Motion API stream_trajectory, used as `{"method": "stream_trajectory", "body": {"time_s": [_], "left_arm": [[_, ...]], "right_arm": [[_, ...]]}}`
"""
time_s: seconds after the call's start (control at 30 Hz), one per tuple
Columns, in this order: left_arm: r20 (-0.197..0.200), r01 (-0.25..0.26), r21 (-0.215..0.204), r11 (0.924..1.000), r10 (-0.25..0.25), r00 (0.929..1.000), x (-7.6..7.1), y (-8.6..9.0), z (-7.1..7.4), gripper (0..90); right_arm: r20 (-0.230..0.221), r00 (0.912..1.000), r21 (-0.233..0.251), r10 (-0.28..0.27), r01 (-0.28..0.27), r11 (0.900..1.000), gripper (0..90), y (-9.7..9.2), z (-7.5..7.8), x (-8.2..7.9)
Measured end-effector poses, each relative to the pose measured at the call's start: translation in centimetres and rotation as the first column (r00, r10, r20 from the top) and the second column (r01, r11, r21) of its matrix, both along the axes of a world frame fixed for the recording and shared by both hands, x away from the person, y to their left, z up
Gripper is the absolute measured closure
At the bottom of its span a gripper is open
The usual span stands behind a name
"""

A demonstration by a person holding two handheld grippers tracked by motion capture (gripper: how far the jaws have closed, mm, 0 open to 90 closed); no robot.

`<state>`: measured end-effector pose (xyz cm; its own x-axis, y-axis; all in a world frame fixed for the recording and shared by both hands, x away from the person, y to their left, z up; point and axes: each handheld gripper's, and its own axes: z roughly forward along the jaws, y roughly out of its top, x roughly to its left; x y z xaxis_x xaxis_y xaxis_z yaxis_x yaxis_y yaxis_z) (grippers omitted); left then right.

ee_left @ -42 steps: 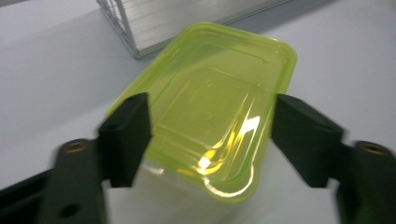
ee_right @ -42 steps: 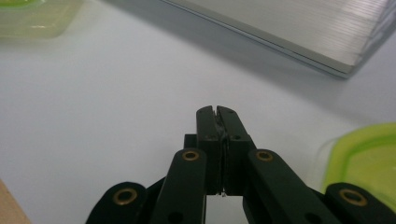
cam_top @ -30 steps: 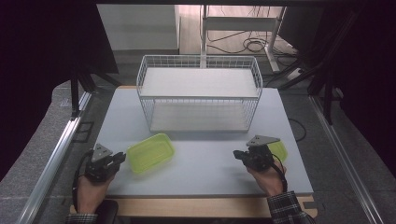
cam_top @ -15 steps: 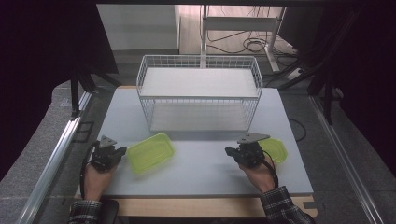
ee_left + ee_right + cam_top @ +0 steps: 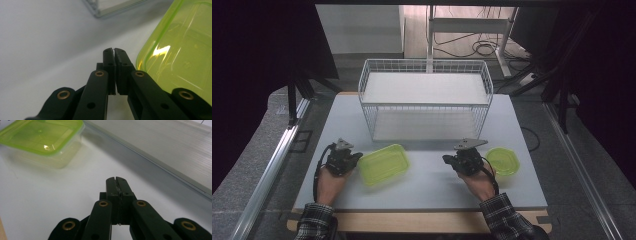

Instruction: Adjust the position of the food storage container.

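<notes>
My left tool (image 5: 343, 159), jaws pressed together and empty, lies just left of the green container (image 5: 384, 164) on the bench (image 5: 427, 187), nearer than my likewise closed right tool (image 5: 466, 161).

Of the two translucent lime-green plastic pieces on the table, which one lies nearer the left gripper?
The larger rectangular lime-green container, just beside the left gripper. The smaller, rounder green piece lies at the table's right side, beyond the right gripper.
</notes>
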<state>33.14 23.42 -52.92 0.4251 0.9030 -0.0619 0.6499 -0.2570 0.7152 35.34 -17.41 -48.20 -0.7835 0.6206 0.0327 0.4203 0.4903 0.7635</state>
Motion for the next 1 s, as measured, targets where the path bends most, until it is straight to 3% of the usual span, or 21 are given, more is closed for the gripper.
{"method": "stream_trajectory", "body": {"time_s": [0.17, 0.2, 0.37, 0.5, 0.63, 0.8, 0.83, 0.87, 0.93, 0.97, 1.0], "left_arm": [[-0.003, 0.073, 0.009, 0.9973, -0.073, 0.9973, 0.8, -3.2, 0.2, 88.3], [-0.003, 0.073, 0.009, 0.9973, -0.073, 0.9973, 0.8, -3.2, 0.2, 88.3], [-0.008, 0.146, 0.007, 0.9893, -0.145, 0.9893, 1.1, -6.0, 0.4, 88.1], [0.000, 0.165, -0.016, 0.9862, -0.165, 0.9863, 1.3, -7.6, 0.6, 88.0], [0.014, 0.172, -0.008, 0.9851, -0.172, 0.9850, 1.4, -8.8, 0.7, 87.8], [0.043, 0.135, 0.014, 0.9908, -0.135, 0.9899, 0.8, -8.1, 1.2, 86.6], [0.047, 0.110, 0.003, 0.9939, -0.110, 0.9928, -0.1, -7.1, 1.6, 86.6], [0.047, 0.110, 0.003, 0.9939, -0.110, 0.9928, -0.1, -7.1, 1.6, 86.6], [0.047, 0.097, 0.003, 0.9953, -0.097, 0.9942, -1.6, -6.1, 1.7, 86.6], [0.033, 0.084, 0.000, 0.9964, -0.084, 0.9959, -3.2, -5.3, 1.7, 86.6], [0.033, 0.084, 0.000, 0.9964, -0.084, 0.9959, -3.2, -5.3, 1.7, 86.6]], "right_arm": [[-0.004, 1.0000, 0.000, -0.004, 0.004, 1.0000, 89.1, -0.2, -0.2, 0.0], [-0.004, 1.0000, 0.000, -0.004, 0.004, 1.0000, 89.1, -0.2, -0.2, 0.0], [-0.016, 0.9998, 0.000, -0.014, 0.014, 0.9999, 89.1, -0.8, -0.4, -0.3], [-0.039, 0.9989, 0.001, -0.026, 0.026, 0.9997, 88.8, -1.3, -0.4, -0.6], [-0.046, 0.9985, -0.003, -0.029, 0.029, 0.9996, 88.0, -1.6, -0.6, -0.8], [-0.042, 0.9988, -0.014, -0.027, 0.026, 0.9996, 87.7, -1.6, -0.7, -0.9], [-0.044, 0.9987, -0.014, -0.024, 0.023, 0.9996, 87.6, -1.6, -0.7, -0.9], [-0.044, 0.9987, -0.014, -0.024, 0.023, 0.9996, 87.6, -1.6, -0.7, -0.9], [-0.043, 0.9988, -0.010, -0.023, 0.022, 0.9997, 87.6, -1.5, -0.6, -0.7], [-0.042, 0.9990, -0.008, -0.015, 0.015, 0.9999, 87.7, -1.1, -0.6, -0.4], [-0.042, 0.9990, -0.008, -0.015, 0.015, 0.9999, 87.7, -1.1, -0.6, -0.4]]}}
